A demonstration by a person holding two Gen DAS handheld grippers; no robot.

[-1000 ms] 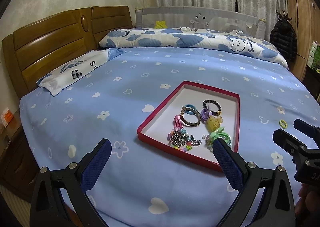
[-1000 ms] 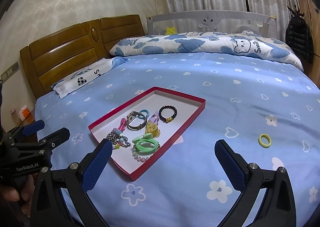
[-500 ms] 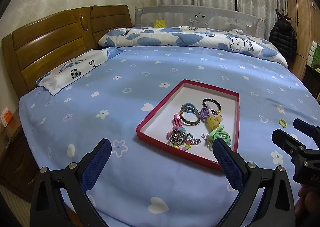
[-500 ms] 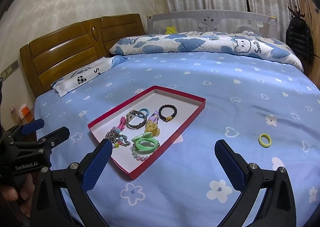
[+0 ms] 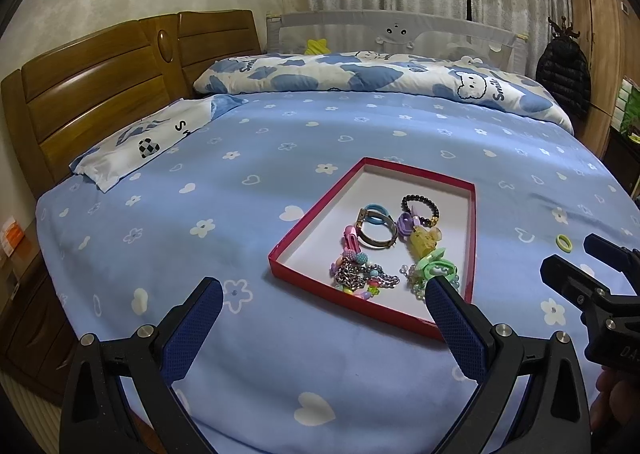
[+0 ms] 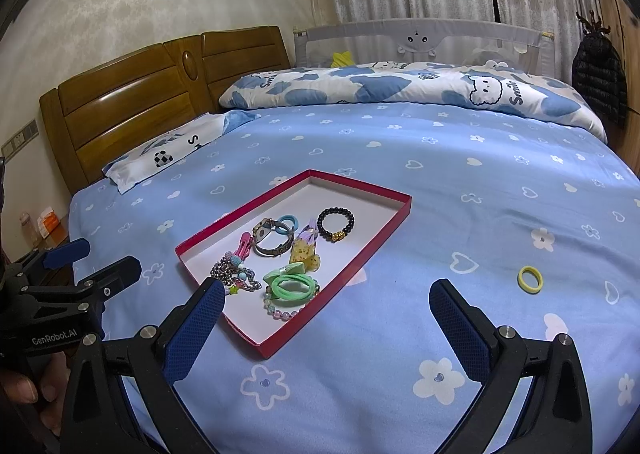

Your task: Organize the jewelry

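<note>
Left wrist view: left gripper (image 5: 320, 296) held above the bed (image 5: 248, 354), jaws spread wide, nothing between them. Red tray (image 5: 296, 236) directly ahead, its near rim just beyond the right-hand jaw tip, long axis running away from the jaws. Inside, clustered toward the near end: bracelets, hair ties, clips and a chain. Yellow hair tie (image 5: 564, 243) loose on the sheet, outside the tray, far right of the jaws, just beyond the right gripper (image 5: 570, 260) at the frame edge. Right gripper jaws parted, nothing held.

Right wrist view: right gripper (image 6: 324, 298) likewise above the bed, jaws released and empty. Yellow hair tie (image 6: 530, 278) flat on the sheet, ahead and right of the right-hand jaw tip, apart from it. Tray (image 6: 394, 214) ahead-left, its near corner between the jaw tips. Left gripper (image 6: 92, 258) at far left, jaws apart.

Judgement: hair tie lies on the right gripper's side, so that gripper is better placed for the pickup; transfer direction then leftward into the tray.
</note>
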